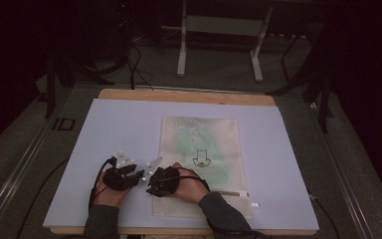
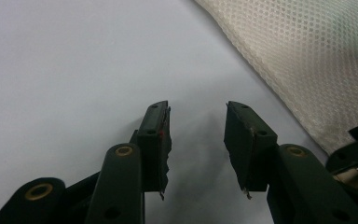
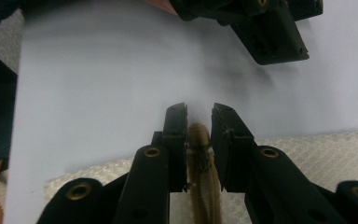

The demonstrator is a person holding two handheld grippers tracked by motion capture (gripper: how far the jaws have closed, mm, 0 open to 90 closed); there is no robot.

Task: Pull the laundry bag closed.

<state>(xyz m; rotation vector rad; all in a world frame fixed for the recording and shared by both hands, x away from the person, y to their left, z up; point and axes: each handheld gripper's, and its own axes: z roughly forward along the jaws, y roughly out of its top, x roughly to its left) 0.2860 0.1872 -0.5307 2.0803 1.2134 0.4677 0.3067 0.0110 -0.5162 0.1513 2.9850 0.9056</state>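
1. The mesh bag (image 1: 201, 149) lay flat on the pale board (image 1: 109, 129), right of centre, with something green inside and its zipper end towards the person. In the right gripper view we saw a tan zipper tab (image 3: 199, 140) at the bag's near left edge.
2. The right gripper (image 3: 199, 116) had its jaws closed around that tab. We judged the bite shallow and near the pad tips, so a sharp tug could have let the tab slip out.
3. The left gripper (image 2: 196, 126) stood released, jaws apart over bare board just beside the bag's edge, holding nothing. With the bag unpinned, we thought a pull on the tab might drag the whole bag rather than run the zipper.
4. The two grippers sat close together, so we feared a knock between them.
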